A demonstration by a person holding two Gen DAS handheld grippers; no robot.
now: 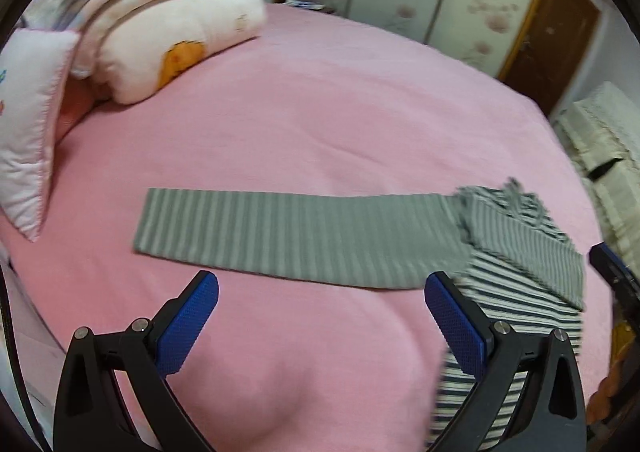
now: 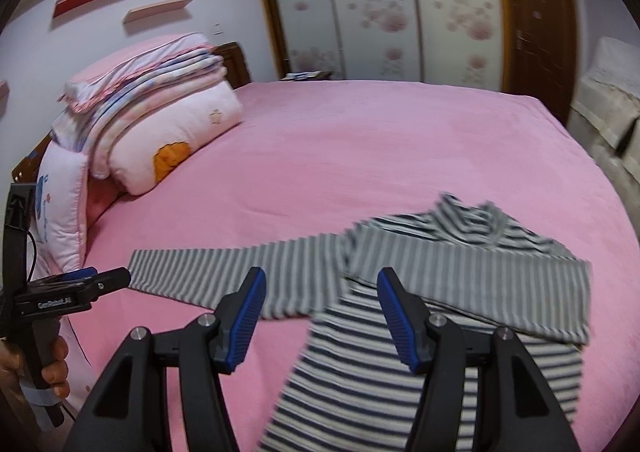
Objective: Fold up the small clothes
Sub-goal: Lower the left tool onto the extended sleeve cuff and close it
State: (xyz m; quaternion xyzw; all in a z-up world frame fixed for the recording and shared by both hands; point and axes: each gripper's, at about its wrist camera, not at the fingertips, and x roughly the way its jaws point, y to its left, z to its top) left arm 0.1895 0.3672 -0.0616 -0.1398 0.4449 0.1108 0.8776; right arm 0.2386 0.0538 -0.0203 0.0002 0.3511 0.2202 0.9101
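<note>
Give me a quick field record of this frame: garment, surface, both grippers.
garment: grey-and-white striped long-sleeved top, lying flat, one sleeve stretched out sideways, the other folded across the body
surface: pink bed sheet
bedding: folded pink-and-white quilts stacked at the head end
left gripper: jaws open, empty
right gripper: jaws open, empty, above the top
</note>
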